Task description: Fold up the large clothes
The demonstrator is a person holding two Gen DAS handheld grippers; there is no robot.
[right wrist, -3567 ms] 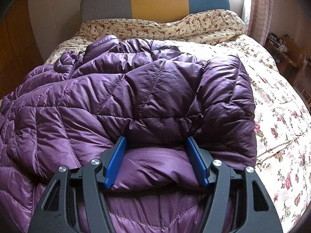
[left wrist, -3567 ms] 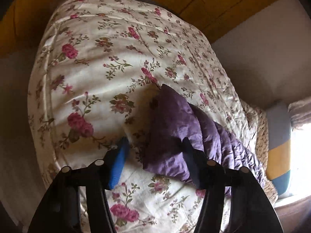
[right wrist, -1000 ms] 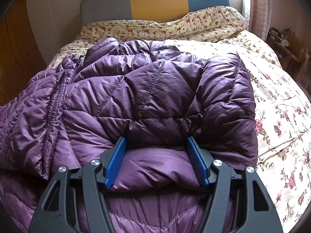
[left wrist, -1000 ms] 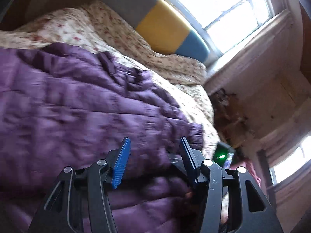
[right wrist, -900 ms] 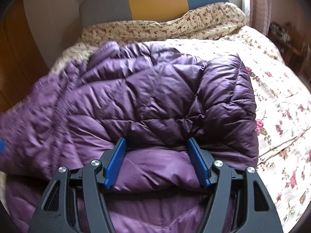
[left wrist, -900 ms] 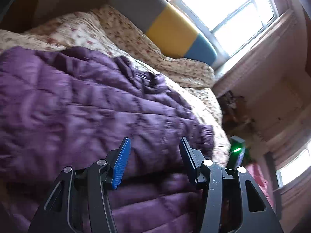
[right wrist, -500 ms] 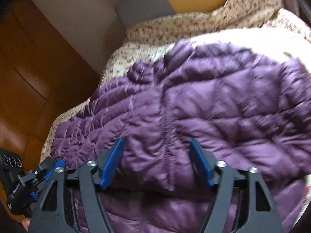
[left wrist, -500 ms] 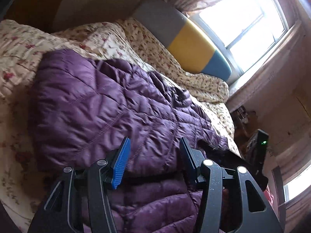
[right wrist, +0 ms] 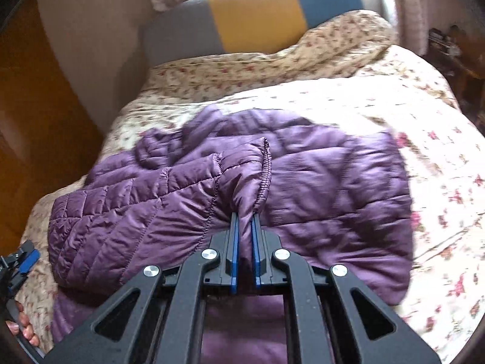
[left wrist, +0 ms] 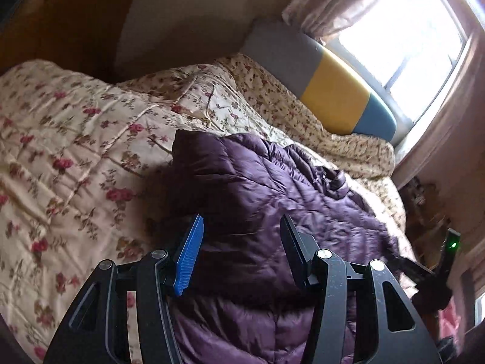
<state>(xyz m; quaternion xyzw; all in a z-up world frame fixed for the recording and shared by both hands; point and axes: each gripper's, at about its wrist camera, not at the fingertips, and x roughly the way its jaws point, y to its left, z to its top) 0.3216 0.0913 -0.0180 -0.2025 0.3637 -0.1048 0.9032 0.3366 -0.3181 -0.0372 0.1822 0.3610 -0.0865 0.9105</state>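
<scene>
A purple quilted jacket (right wrist: 318, 188) lies spread on the floral bedspread (right wrist: 439, 163). My right gripper (right wrist: 244, 223) is shut on a gathered fold of the jacket by an elastic-edged cuff (right wrist: 265, 170), which stands raised above the rest. My left gripper (left wrist: 241, 227) is open just over the jacket (left wrist: 257, 188) near its left edge, with nothing pinched between the pads. The left gripper (right wrist: 22, 261) also shows at the lower left edge of the right wrist view, with a hand (right wrist: 22, 329) below it. At the right edge of the left wrist view is the right gripper's body (left wrist: 448, 261).
A headboard (right wrist: 257, 15) in grey, yellow and blue stands at the far end of the bed, with a bright window (left wrist: 403, 33) and curtains behind it. Wooden panelling (right wrist: 33, 97) runs along the bed's left side. Cluttered furniture (right wrist: 454, 51) stands to the right.
The right gripper's jaws closed on a fold of the jacket and rose with it. The left gripper swung towards the jacket's left edge, so more bedspread shows.
</scene>
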